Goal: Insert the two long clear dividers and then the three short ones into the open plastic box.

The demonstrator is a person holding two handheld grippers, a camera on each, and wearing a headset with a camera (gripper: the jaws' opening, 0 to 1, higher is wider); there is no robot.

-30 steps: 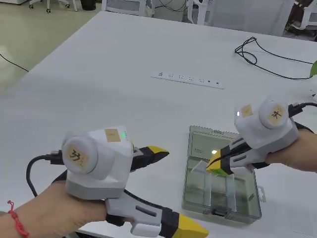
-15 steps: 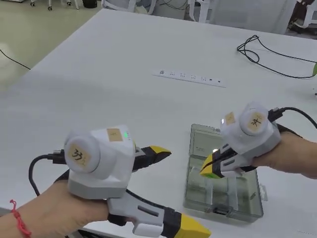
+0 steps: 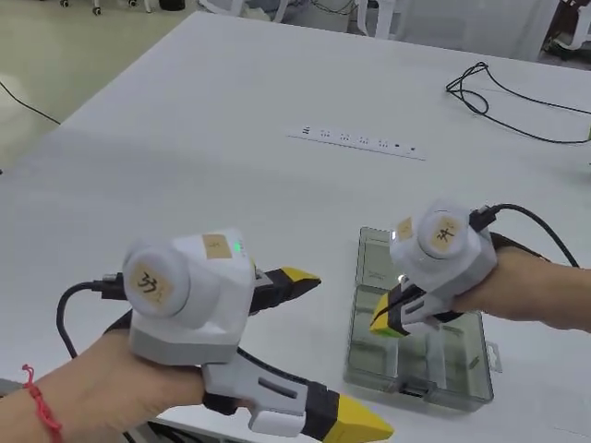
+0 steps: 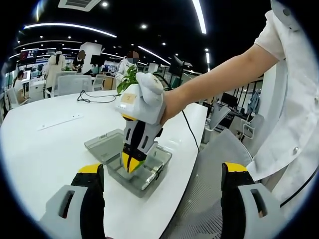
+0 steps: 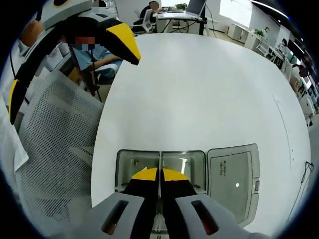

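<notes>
At the near left of the table (image 3: 185,111), the left gripper (image 3: 328,351) hangs off the work. Its jaws are spread wide with nothing between them. Right of it, the box (image 3: 452,388) lies open near the table's front edge, with its lid (image 3: 383,258) folded flat behind. Clear partitions appear to stand inside already, but their number cannot be read. Over the box's left part, the right gripper (image 3: 380,318) points down into it. Its jaws are pressed together on a thin clear divider (image 5: 159,158). The right gripper view shows this edge-on, running from the tips to the box wall ahead.

Risks, as judged:
- **Box movement:** Nothing steadies the box, so an off-line downward push could skate it or tip it toward the edge.
- **Missed slots:** The divider is nearly invisible and likely flexible. If it misses its wall slots it may bow, jam askew or spring from the jaws.
- **Poor control:** A pinch at one end gives weak control of the other end.
- **Seated partitions:** The tips could knock loose the partitions already in place nearby.
</notes>
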